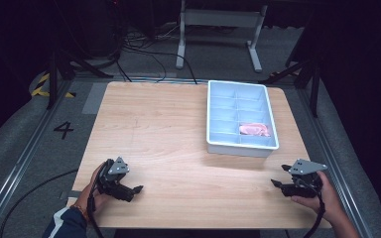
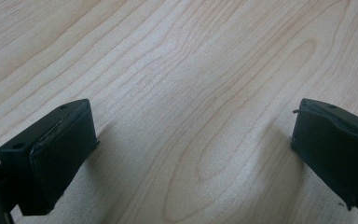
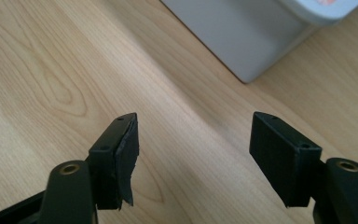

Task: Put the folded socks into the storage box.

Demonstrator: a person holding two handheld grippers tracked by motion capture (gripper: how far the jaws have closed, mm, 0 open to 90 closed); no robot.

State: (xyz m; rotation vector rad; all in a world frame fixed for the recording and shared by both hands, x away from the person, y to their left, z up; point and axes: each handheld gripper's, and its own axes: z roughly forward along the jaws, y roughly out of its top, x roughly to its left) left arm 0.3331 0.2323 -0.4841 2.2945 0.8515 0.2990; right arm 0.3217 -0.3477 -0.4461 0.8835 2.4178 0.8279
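The pink, soft, crumpled piece [image 1: 254, 129] lies in a near right compartment of the pale blue plastic divided tray [image 1: 218, 144], which stands on the right half of the light wooden table [image 1: 158, 124], well apart from both grippers. The right gripper [image 1: 277, 183], held in the person's right hand [image 1: 322, 196] near the table's near right corner, has its black jaws spread wide with nothing between them; in the right gripper view bare wood lies between the jaws and the tray's grey-blue wall [image 3: 242, 32] stands just beyond. The left gripper [image 1: 138, 190], in the left hand [image 1: 96, 191] at the near left edge, is likewise wide apart and empty over bare wood.
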